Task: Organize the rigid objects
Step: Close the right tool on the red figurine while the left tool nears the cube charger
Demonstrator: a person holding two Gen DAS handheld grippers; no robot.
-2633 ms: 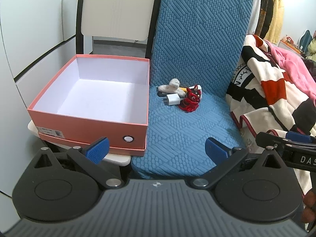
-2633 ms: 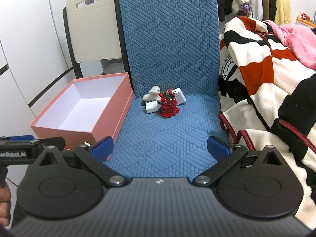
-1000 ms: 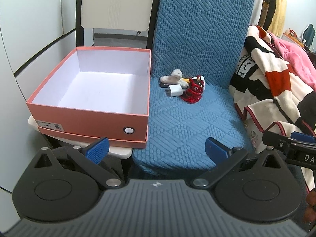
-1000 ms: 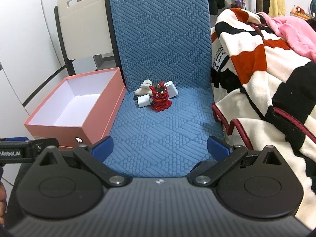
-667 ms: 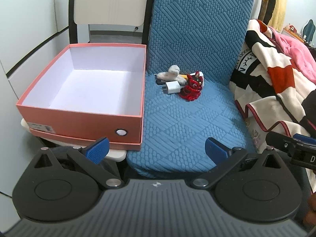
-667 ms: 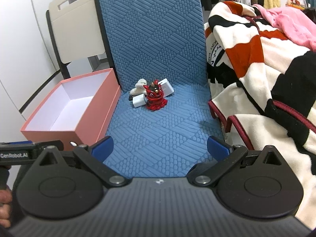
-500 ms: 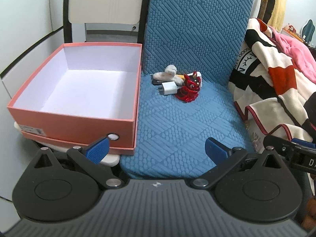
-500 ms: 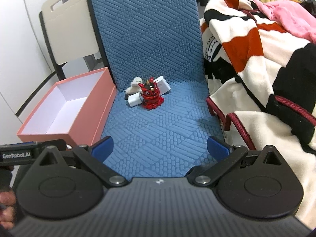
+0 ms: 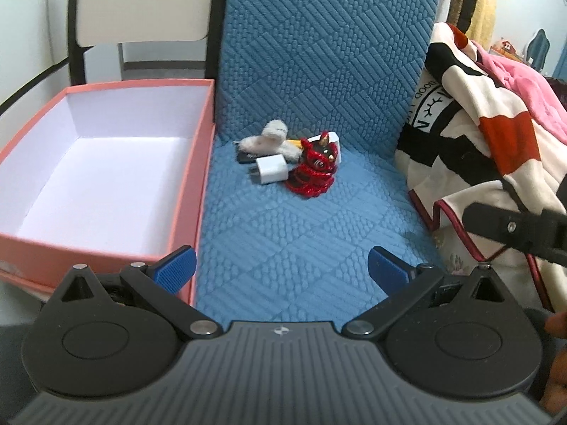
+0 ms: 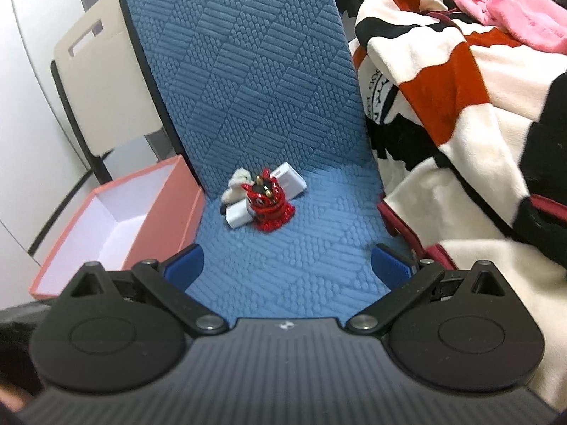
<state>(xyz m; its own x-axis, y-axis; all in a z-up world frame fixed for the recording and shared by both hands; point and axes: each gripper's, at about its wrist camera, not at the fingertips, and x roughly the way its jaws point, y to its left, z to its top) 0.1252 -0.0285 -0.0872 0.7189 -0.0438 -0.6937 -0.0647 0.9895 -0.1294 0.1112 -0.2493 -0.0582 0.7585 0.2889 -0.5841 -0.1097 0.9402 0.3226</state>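
Observation:
A small pile lies at the back of the blue chair seat (image 9: 283, 233): a red lion figurine (image 9: 313, 171) (image 10: 267, 205), a white charger cube (image 9: 271, 170) (image 10: 238, 214), a white box (image 10: 288, 180) behind the figurine, a fluffy white toy (image 9: 267, 140) (image 10: 235, 186) and a dark flat item (image 9: 246, 157). An open pink box (image 9: 92, 163) (image 10: 117, 212) with a white inside stands left of the seat. My left gripper (image 9: 281, 269) hangs open over the seat's front, holding nothing. My right gripper (image 10: 287, 264) is open too, short of the pile.
A striped red, black and cream blanket (image 9: 471, 134) (image 10: 460, 106) is heaped along the seat's right side, with pink cloth (image 10: 514, 7) on top. A cream chair back (image 10: 102, 81) stands behind the pink box. The blue backrest (image 9: 326, 56) rises right behind the pile.
Both grippers have come forward toward the pile, so the objects look larger. The right view has swung right of the box. Both stay open, and nothing was picked up.

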